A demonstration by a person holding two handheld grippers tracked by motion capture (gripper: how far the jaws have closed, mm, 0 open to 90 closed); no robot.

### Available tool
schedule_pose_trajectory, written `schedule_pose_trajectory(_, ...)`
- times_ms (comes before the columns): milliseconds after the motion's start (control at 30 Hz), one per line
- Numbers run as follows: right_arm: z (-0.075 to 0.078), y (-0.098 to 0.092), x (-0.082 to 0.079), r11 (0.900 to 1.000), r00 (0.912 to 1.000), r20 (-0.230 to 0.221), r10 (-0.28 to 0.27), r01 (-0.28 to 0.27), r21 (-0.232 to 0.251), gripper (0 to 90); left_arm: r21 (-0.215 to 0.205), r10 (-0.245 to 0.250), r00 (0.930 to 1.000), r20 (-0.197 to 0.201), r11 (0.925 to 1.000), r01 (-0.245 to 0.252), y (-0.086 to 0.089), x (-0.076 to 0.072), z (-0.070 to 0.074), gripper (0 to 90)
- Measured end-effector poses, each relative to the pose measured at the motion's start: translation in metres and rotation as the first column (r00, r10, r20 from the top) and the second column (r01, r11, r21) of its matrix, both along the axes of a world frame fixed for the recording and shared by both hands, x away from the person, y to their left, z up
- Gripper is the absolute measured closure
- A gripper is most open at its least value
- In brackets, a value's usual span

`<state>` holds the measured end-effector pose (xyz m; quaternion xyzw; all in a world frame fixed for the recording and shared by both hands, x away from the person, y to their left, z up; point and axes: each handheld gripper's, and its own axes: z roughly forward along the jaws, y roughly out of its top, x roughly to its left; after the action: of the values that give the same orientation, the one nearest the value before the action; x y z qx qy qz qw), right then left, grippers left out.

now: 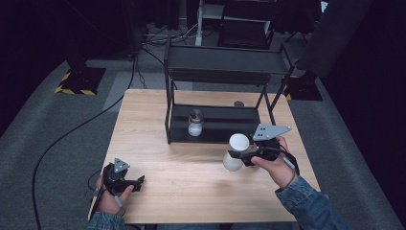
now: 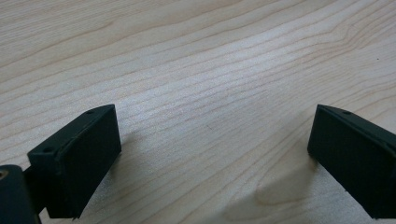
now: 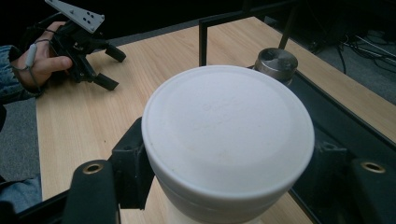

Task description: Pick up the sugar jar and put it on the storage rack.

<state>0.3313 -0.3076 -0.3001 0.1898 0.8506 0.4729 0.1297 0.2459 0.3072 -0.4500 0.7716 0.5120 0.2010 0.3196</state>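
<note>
Gripping a white jar (image 1: 235, 152) just below its lid, the right tool (image 1: 238, 154) has both jaws pressed against the jar's sides — the right gripper view looks straight down on the broad white lid (image 3: 228, 128) with a black jaw on either side of it. The jar sits over the bench (image 1: 191, 182), just in front of the right end of a black rack (image 1: 218, 96) that stands at the far middle of the bench.

On the rack's lower shelf (image 1: 225, 122) stands a small glass jar (image 1: 195, 124) with a metal lid; in the right gripper view it shows just behind the white lid, to the right. The rack's front uprights and the lip of the lower shelf lie between the white jar and that shelf, and the upper shelf (image 1: 225, 61) roofs it over.

The left tool (image 1: 139, 182) rests low at the bench's near left corner, well apart from the jar and rack — its jaws spread wide, with bare wood between them in the left gripper view. A cable (image 1: 62, 139) trails from it across the grey floor (image 1: 48, 120). Denim sleeves (image 1: 309, 206) cover both forearms.
</note>
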Motion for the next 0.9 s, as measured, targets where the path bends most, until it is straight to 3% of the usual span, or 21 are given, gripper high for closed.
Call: schedule_pose_trajectory(900, 0.014, 0.008, 0.04, 1.0, 0.9999, 0.008, -0.01, 0.01, 0.0, 33.3, 0.001, -0.024, 0.9997, 0.003, 0.9997, 0.024, 0.001, 0.0, 0.0, 2.9)
